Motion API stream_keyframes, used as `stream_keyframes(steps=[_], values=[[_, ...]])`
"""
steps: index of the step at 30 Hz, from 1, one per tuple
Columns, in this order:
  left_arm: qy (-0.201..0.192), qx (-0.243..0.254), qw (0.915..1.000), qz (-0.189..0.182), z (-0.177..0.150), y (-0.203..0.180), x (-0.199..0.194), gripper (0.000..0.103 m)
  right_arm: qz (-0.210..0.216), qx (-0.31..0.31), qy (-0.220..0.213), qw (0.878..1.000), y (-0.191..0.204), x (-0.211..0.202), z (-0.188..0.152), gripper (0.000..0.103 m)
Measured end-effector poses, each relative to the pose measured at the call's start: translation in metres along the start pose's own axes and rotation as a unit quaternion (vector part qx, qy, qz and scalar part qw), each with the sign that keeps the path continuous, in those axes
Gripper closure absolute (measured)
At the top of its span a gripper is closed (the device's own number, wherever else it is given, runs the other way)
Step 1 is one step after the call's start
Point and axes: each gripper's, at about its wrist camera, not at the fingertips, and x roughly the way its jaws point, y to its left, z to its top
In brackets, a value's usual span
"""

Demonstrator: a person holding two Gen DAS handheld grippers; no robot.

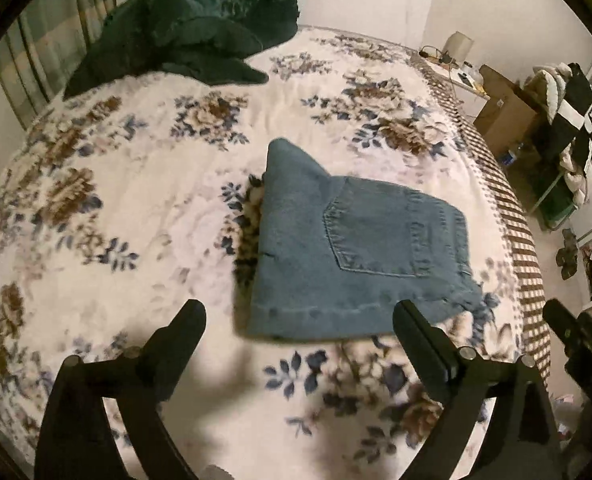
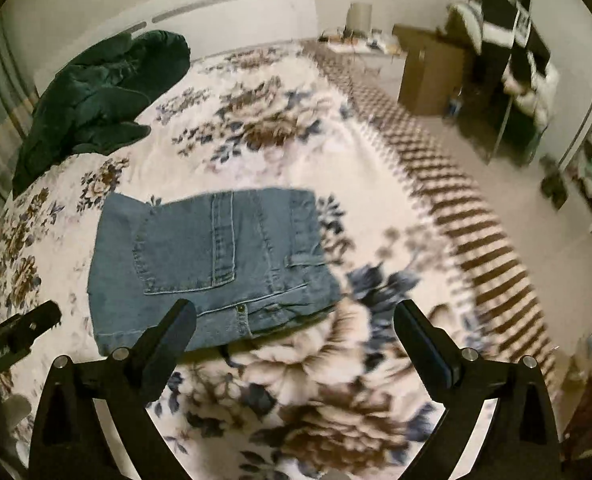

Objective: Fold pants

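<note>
In the left wrist view, the left claw point(image 1: 297, 324) is seen at the bottom of the frame with its two fingers spread wide, and nothing is held between them. The pants point(image 1: 355, 248) lie in the middle of this frame, directly above the gap of the claw and a little toward the right. The near hem of the bundle is placed just beyond the fingertips, and no contact can be made out. The long axis of the bundle runs from the lower edge of the frame up toward the centre, with a narrower corner pointing to the top.

In the right wrist view, the right claw point(image 2: 294, 320) is also spread and empty. Here the pants point(image 2: 212, 260) are found in the centre left of the frame, so they lie up and to the left of the gap; only the left finger point(image 2: 172, 332) overlaps the lower edge of the denim in the picture. Whether it touches cannot be told. It is judged that the left claw is pointed more squarely at the bundle.

The pants are blue denim, already folded into a compact thick packet, with a back pocket and a rivet on top. They rest flat on the flowered bed point(image 1: 136, 208). The folding appears close to finished, and only a small correction may be needed.
</note>
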Motion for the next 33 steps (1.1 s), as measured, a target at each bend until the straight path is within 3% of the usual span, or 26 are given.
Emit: stream_keyframes(steps=[11,21,28,33], values=[[-0.070,0.020,0.9970,0.025,-0.032,-0.033,-0.157,0.007,0.020,-0.024,-0.051,0.998,-0.023,-0.186,-0.003,0.002],[-0.122,0.024,0.9914,0.040,-0.087,-0.056,-0.297,0.007,0.056,-0.043,-0.112,0.991,-0.050,-0.354,-0.034,0.002],[-0.150,0.010,0.9872,0.052,-0.122,-0.066,-0.365,0.007,0.086,-0.059,-0.147,0.984,-0.063,-0.458,-0.060,0.002],[-0.162,0.000,0.9850,0.059,-0.140,-0.069,-0.393,0.007,0.101,-0.061,-0.158,0.980,-0.075,-0.510,-0.079,0.002]])
